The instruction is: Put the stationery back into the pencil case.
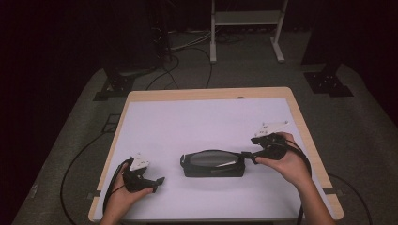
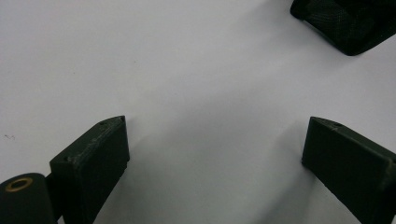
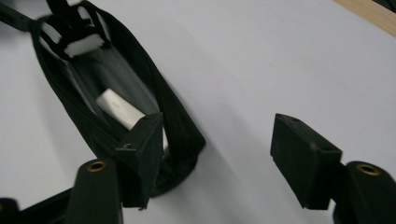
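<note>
A black zip pouch [image 1: 213, 164] lies open in the middle of the white table top [image 1: 202, 122]. In the right gripper view the pouch [image 3: 93, 93] shows a grey lining and a white oblong object [image 3: 119, 109] inside. My right gripper [image 3: 219, 154] is open; one of its jaws sits at the pouch's near end, the other over bare table. From above, the right gripper [image 1: 247, 156] is at the pouch's right end. My left gripper [image 1: 158, 183] rests left of the pouch, a short gap away. That left gripper [image 2: 215, 149] is open over bare table, with a corner of the pouch [image 2: 345, 23] beyond it.
The table's wooden edge [image 1: 309, 136] runs close to the right hand. Beyond the table are cables on a grey floor [image 1: 187, 65] and a white frame [image 1: 246, 18].
</note>
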`<state>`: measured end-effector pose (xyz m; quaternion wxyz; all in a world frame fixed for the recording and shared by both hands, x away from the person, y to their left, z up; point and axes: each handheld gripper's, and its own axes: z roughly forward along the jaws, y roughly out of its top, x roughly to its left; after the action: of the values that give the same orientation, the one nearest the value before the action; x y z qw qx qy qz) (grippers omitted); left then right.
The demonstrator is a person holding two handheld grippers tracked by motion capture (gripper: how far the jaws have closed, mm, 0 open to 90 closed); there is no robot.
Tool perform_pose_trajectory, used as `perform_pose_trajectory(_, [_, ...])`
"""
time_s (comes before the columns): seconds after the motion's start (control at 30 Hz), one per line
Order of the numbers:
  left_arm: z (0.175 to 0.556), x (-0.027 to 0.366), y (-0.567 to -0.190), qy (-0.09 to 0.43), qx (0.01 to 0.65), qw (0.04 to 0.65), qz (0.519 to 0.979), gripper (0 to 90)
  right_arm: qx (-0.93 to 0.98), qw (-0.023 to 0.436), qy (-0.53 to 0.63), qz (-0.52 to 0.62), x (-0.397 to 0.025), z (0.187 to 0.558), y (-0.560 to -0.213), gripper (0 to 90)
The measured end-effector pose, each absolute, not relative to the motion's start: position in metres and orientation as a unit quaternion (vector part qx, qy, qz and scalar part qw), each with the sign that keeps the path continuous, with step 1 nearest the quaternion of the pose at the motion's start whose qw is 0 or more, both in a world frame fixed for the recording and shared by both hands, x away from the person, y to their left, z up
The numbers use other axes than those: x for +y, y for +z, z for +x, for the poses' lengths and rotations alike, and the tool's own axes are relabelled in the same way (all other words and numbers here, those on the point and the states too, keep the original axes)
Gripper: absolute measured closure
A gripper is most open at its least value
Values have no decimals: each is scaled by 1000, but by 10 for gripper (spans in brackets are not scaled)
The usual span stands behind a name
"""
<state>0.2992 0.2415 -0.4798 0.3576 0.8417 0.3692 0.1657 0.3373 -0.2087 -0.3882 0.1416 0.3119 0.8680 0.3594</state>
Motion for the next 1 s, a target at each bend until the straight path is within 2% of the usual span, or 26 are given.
perform_pose_trajectory(0.33, [299,241,-480,166,369,357,842,65,855,140,357,350,-242,323,-409,256])
perform_pose_trajectory(1.0, [299,241,-480,167,369,357,842,65,834,131,342,412,-280,306,-458,229])
